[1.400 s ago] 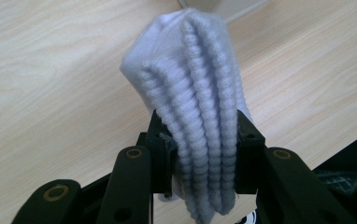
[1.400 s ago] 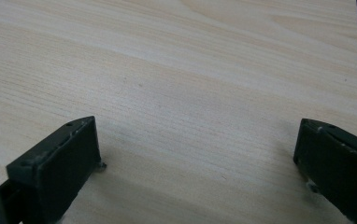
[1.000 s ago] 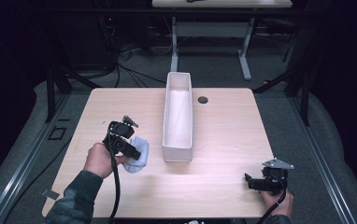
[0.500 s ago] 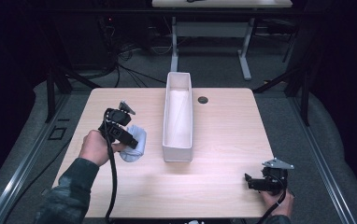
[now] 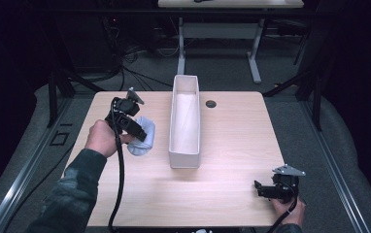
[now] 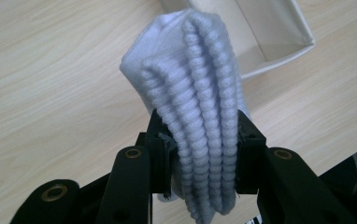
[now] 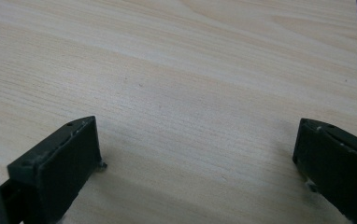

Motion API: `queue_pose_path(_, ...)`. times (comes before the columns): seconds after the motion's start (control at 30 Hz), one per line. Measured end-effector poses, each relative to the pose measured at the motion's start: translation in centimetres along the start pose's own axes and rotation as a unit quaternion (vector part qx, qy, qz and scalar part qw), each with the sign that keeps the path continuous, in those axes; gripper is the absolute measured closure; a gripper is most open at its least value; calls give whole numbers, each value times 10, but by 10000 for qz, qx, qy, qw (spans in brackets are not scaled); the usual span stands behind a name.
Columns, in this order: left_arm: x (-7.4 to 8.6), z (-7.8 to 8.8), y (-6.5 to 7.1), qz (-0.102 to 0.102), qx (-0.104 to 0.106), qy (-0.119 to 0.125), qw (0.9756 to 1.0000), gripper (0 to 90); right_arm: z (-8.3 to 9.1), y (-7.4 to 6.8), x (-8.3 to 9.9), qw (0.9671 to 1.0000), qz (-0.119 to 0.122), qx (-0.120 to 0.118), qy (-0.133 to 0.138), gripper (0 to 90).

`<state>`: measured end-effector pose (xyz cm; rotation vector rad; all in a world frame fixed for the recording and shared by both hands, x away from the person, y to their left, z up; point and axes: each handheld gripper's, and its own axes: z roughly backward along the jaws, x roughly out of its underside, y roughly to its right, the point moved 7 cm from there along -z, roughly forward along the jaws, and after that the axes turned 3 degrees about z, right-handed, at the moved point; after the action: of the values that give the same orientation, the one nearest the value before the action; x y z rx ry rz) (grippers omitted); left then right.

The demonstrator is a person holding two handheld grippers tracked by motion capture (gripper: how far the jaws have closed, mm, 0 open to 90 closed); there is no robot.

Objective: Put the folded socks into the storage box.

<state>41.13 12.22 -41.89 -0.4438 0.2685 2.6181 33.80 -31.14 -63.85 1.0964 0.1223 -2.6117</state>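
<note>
High view: the left gripper point(image 5: 136, 130) is clenched on a folded white ribbed sock point(image 5: 142, 138), lifted over the wooden table point(image 5: 222, 194) just at nine o'clock of the long white bin point(image 5: 185, 121) — sock and bin apart. Left gripper view shows both jaws squeezing the sock's folds. At five o'clock, the right gripper point(image 5: 261, 188) rests low, jaws spread wide — nothing between them.

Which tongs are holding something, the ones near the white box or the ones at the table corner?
The left tongs, beside the white box: they squeeze a pale ribbed sock. The right tongs, near the table corner, are open with nothing between them.
</note>
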Motion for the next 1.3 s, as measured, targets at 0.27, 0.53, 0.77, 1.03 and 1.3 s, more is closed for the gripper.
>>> queue_pose_path(0.27, -19, 4, 9, -59, -26, 21, 10000, 657, 0, 0, 0, 10000, 12, 1, -5, 1)
queue_pose_path(0.53, -32, 2, 14, -88, -69, -23, 9999, 657, 0, 0, 0, 10000, 13, -3, -5, 2)
queue_pose_path(0.77, -42, -3, 20, -99, -114, -75, 9999, 656, 0, 0, 0, 10000, 26, 1, -2, 5)
queue_pose_path(1.03, -50, -7, 27, -68, -146, -126, 9998, 655, 1, 0, 0, 10000, 47, 3, 6, 5)
queue_pose_path(1.3, -58, -12, 32, -20, -150, -152, 9998, 653, 0, 0, 0, 10000, 20, -27, -21, 5)
